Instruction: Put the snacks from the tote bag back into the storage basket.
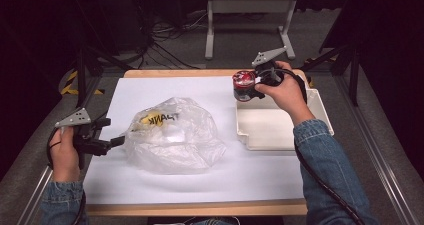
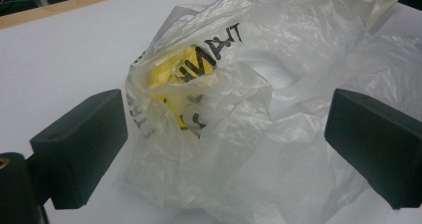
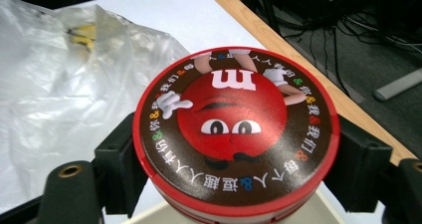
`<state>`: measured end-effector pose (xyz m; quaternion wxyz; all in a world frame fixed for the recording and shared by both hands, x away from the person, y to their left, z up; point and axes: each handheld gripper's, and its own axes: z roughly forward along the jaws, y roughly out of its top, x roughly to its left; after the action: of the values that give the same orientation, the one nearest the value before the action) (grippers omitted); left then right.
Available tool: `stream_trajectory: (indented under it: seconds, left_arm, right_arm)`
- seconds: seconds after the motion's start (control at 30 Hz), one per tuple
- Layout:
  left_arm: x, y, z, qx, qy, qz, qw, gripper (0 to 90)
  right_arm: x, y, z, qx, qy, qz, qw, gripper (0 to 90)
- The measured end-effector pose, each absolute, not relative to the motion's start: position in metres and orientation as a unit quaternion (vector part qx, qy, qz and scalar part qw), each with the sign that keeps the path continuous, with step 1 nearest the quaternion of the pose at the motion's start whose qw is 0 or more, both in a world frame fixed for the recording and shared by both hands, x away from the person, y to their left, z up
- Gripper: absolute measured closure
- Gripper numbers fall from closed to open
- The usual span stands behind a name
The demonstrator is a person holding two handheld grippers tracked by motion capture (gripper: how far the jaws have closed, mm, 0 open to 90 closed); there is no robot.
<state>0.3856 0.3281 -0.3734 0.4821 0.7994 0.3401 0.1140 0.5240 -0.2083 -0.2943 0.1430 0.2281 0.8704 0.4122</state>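
Observation:
A round red candy tin point(image 1: 244, 85) with a cartoon face on its lid point(image 3: 234, 129) is held in the air over the far left corner of a white tray point(image 1: 265, 130). My right gripper point(image 1: 248, 86) is shut on it, both jaws pressing its sides. A crumpled clear plastic bag point(image 1: 172, 135) with black lettering and something yellow inside point(image 2: 181, 67) lies mid-table. My left gripper point(image 1: 117, 141) rests at the bag's left edge, jaws wide apart, the bag point(image 2: 239, 134) lying just ahead of them untouched.
A white sheet point(image 1: 150, 90) covers the wooden table. Beyond the table's far edge stand a grey stand's legs point(image 1: 248, 7) and cables on the floor. Metal rails run along both sides of the table.

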Motion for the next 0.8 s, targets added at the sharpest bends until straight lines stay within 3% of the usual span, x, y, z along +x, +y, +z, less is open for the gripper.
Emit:
stream_trajectory:
  seconds: [0.8]
  left_arm:
    - [0.387,0.327,-0.375,0.803,0.335,0.11,0.48,4.1]
  right_arm:
    - [0.539,-0.232,-0.354,0.248,0.874,0.394,0.136,22.8]
